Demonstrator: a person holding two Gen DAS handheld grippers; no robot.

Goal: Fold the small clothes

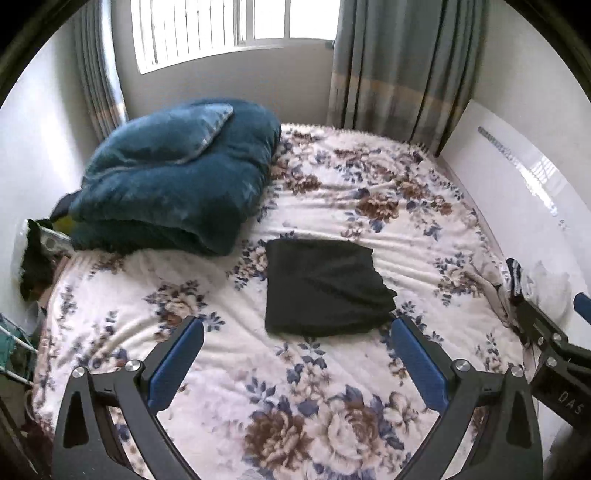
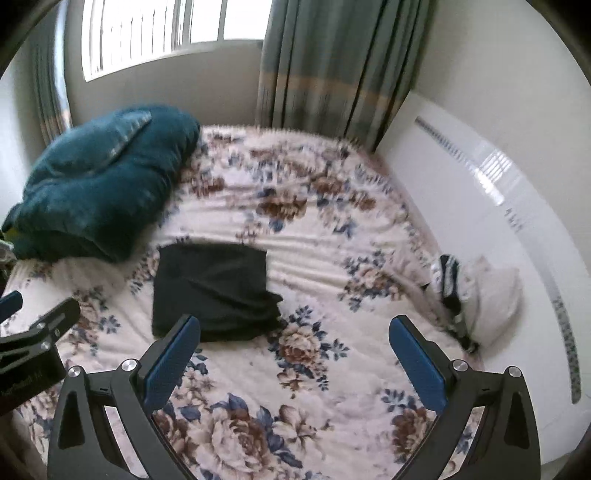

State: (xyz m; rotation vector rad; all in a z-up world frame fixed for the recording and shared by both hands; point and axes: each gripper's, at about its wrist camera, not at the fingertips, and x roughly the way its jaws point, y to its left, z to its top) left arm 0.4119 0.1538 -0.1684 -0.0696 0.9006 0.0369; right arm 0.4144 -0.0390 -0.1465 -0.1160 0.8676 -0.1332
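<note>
A black garment (image 1: pixel 325 288) lies folded into a rough rectangle on the floral bedspread (image 1: pixel 295 387); it also shows in the right wrist view (image 2: pixel 214 291). My left gripper (image 1: pixel 295 328) is open and empty, held above the bed just in front of the garment. My right gripper (image 2: pixel 295 325) is open and empty, to the right of the garment, above the bedspread (image 2: pixel 314 406). A small heap of white and striped clothes (image 2: pixel 476 295) lies at the bed's right edge, seen also in the left wrist view (image 1: pixel 535 284).
A folded teal quilt (image 1: pixel 177 177) sits at the bed's far left. A white glossy wall panel (image 2: pixel 498 206) runs along the right side. Curtains (image 1: pixel 399 62) and a window (image 1: pixel 229 26) stand behind the bed. Clutter sits off the left edge (image 1: pixel 37 258).
</note>
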